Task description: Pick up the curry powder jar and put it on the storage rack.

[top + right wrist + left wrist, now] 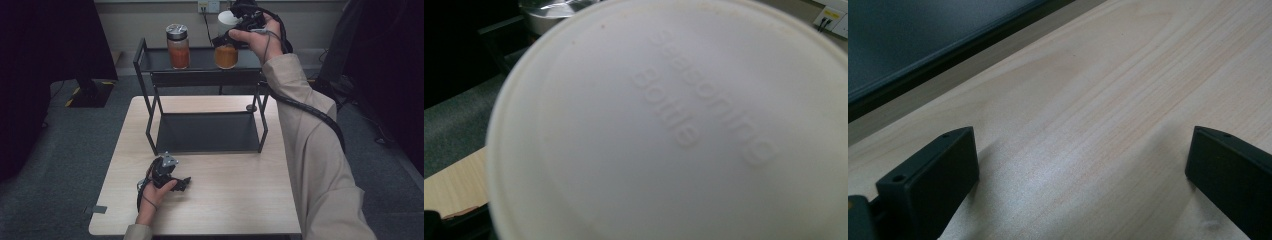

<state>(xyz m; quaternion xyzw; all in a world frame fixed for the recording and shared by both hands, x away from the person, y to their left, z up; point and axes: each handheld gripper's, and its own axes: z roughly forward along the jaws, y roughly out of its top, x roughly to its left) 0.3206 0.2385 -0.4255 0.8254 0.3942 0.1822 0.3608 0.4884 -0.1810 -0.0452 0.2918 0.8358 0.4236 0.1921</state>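
My right gripper (239, 29) is raised over the right end of the black rack's top shelf (200, 60), shut on a seasoning bottle (226, 50) with orange contents and a white lid. In the right gripper view that lid (664, 130) is very close and reads "Seasoning Bottle" in raised letters. A second jar (178, 47) with a silver lid and red-orange contents stands on the same shelf to the left. My left gripper (176, 181) rests on the wooden table (240, 200) in front of the rack. Its jaws (1083, 175) stand wide apart over bare wood.
The two-tier black rack (207, 132) takes up the far half of the table; its lower shelf is bare. A small dark round thing (251, 107) lies by its right rear leg. Grey carpet surrounds the table, and a wall socket (208, 6) is behind.
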